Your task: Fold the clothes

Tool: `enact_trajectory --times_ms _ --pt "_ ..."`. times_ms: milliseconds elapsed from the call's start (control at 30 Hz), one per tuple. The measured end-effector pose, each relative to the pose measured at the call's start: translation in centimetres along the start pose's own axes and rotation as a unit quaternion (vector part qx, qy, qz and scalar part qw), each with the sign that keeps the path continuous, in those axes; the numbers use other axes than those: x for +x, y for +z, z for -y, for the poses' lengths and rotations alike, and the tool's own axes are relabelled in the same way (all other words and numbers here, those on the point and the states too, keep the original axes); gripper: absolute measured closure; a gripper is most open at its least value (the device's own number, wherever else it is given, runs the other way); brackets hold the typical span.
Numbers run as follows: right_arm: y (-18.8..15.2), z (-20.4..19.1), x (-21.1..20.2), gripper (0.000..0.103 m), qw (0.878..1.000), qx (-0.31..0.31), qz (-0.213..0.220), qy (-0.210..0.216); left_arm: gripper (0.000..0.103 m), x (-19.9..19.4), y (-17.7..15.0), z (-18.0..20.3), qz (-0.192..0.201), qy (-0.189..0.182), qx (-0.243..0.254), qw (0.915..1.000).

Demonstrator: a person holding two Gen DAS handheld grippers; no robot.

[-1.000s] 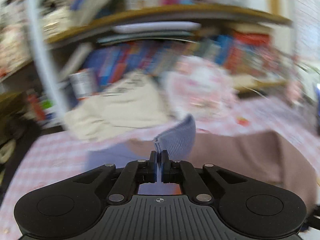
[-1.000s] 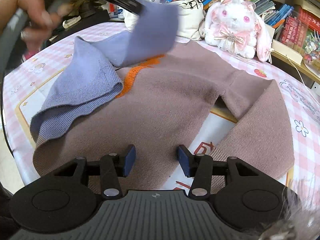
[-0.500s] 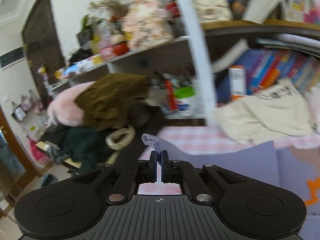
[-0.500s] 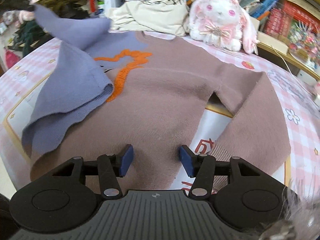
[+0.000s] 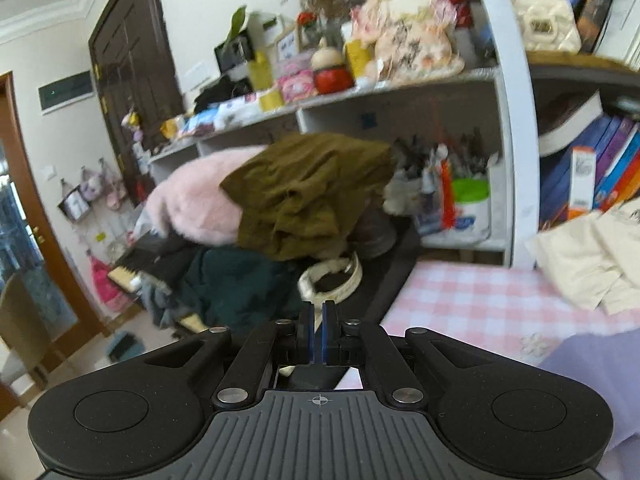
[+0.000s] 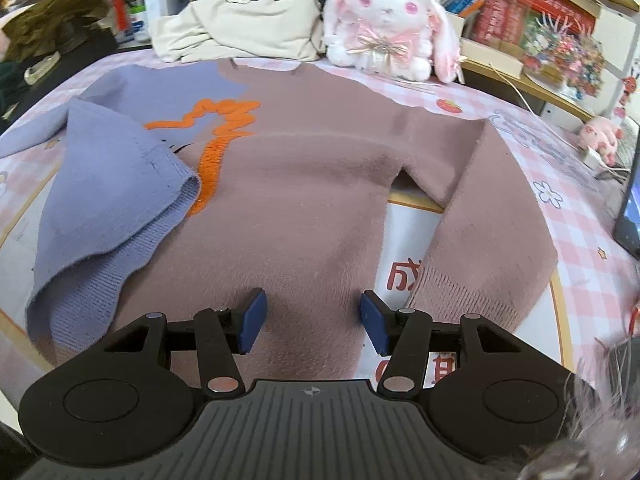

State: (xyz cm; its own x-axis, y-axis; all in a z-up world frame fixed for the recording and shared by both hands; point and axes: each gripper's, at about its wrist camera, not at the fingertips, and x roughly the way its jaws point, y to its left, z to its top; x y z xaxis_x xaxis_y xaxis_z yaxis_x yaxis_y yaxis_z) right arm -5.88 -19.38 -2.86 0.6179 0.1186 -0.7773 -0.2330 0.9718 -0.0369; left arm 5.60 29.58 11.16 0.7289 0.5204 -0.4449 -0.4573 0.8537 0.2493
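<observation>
A brown sweater with an orange pattern lies flat on the pink checked table. Its purple left sleeve is folded loosely across the left side, and the brown right sleeve lies beside the body. My right gripper hovers open over the hem, with nothing between its fingers. My left gripper is shut with nothing visible in it. It points past the table's left edge, and purple cloth shows at the lower right of its view.
A plush rabbit and a cream cloth bag sit at the table's far edge before bookshelves. Left of the table a chair carries a heap of clothes. A dark screen stands at the right edge.
The left gripper swung left, away from the sweater, and the purple cloth that stood at its fingertips is gone. The raised sleeve now lies on the table. The right gripper barely moved.
</observation>
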Motion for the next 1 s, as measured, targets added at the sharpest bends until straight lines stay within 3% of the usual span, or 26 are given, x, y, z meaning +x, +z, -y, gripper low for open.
enact_trajectory --times_ms 100,167,300,367,433,500,633,767,900,933,967,1000 --pt "0.0 -0.3 0.0 0.053 1.0 0.003 0.001 -0.007 0.094 -1.6 -1.5 3.3 -0.016 -0.1 0.029 0.9944" --pt "0.1 -0.3 0.1 0.053 1.0 0.004 0.001 -0.008 0.09 -3.4 -3.2 7.2 -0.042 -0.18 0.068 0.9803" --pt "0.4 -0.2 0.3 0.052 1.0 0.006 -0.005 -0.003 0.089 -9.1 -7.0 15.8 -0.061 -0.344 0.145 0.9256" --pt "0.4 -0.1 0.3 0.052 1.0 0.005 -0.006 0.001 0.08 -12.2 -8.4 19.8 -0.056 -0.403 0.185 0.8945" --pt "0.4 0.0 0.3 0.052 1.0 0.002 -0.005 0.004 0.067 -15.2 -9.8 23.3 -0.044 -0.443 0.233 0.8647" --pt "0.4 0.1 0.3 0.052 1.0 -0.002 -0.005 0.009 0.06 -17.5 -11.4 26.2 -0.023 -0.449 0.29 0.8446" --pt "0.4 0.4 0.3 0.051 1.0 -0.014 -0.002 0.021 0.06 -20.1 -14.5 30.0 0.019 -0.41 0.381 0.8288" --pt "0.4 0.7 0.5 0.05 0.999 -0.028 0.0 0.036 0.06 -20.6 -16.1 31.4 0.036 -0.359 0.417 0.8344" --pt "0.5 1.2 0.6 0.049 0.998 -0.042 0.001 0.052 0.064 -19.5 -16.0 31.8 0.029 -0.339 0.405 0.8486" --pt "0.5 1.2 0.7 0.049 0.997 -0.046 0.0 0.055 0.087 -19.1 -15.7 31.6 0.024 -0.336 0.393 0.8559" --pt "0.6 1.3 0.7 0.049 0.997 -0.05 0.0 0.058 0.095 -18.7 -15.3 31.4 0.009 -0.331 0.378 0.8647" --pt "0.6 1.4 0.7 0.049 0.997 -0.054 0.0 0.062 0.096 -18.4 -14.8 30.8 -0.002 -0.329 0.353 0.8757"
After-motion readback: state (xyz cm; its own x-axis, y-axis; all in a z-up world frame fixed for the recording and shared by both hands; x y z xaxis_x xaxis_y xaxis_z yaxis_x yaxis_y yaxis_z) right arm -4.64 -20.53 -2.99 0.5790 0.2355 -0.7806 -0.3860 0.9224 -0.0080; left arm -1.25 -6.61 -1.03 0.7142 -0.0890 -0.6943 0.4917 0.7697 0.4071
